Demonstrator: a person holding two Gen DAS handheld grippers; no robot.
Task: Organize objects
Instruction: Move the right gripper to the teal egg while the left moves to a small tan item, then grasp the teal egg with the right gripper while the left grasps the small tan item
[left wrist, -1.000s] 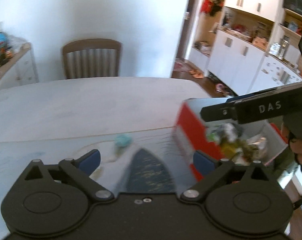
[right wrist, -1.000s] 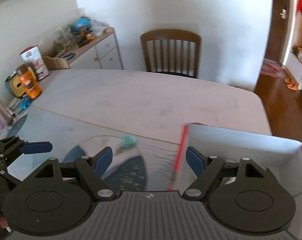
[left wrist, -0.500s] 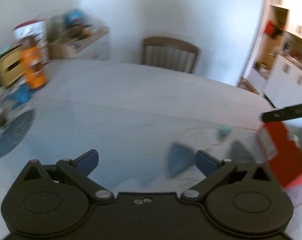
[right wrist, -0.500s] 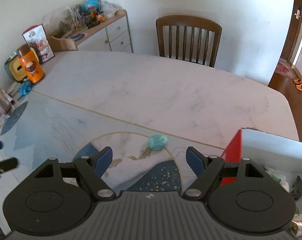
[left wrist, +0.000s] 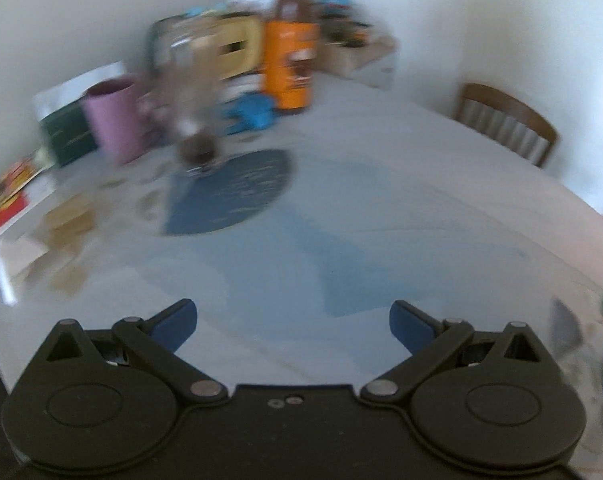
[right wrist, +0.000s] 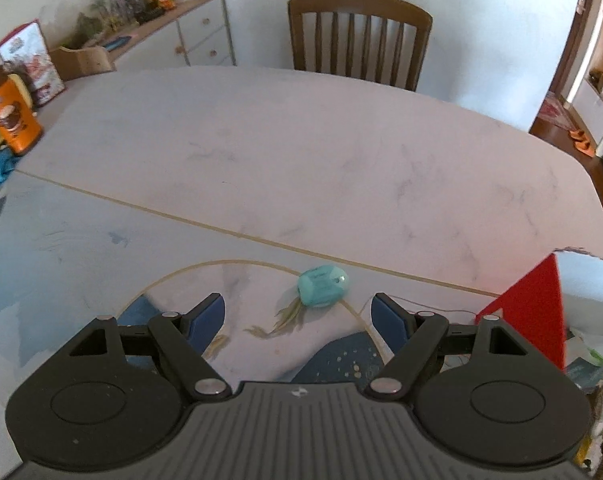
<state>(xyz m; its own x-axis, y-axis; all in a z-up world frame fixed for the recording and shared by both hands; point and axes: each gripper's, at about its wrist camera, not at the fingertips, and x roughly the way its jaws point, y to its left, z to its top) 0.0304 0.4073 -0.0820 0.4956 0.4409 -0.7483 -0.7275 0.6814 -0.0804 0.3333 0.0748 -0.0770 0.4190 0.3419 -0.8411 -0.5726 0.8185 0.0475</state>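
A small teal case (right wrist: 322,285) lies on the patterned mat, just ahead of my right gripper (right wrist: 299,318), which is open with nothing between its blue pads. At the right edge stands a red and white box (right wrist: 541,312) with several odds and ends inside. My left gripper (left wrist: 292,326) is open and empty above the mat, facing blurred clutter: an orange canister (left wrist: 289,68), a pink cup (left wrist: 115,118), a dark box (left wrist: 67,134) and a blue cloth (left wrist: 251,114).
A wooden chair (right wrist: 359,34) stands at the table's far side, and a sideboard (right wrist: 173,36) loaded with things at the back left. The orange canister (right wrist: 11,118) and a printed bag (right wrist: 29,60) sit at the table's left edge. Papers (left wrist: 5,196) lie at the left.
My left gripper has swung left, from the red box to the clutter at the table's left end. My right gripper has drawn back and turned left, so the teal case lies between its fingers' lines.
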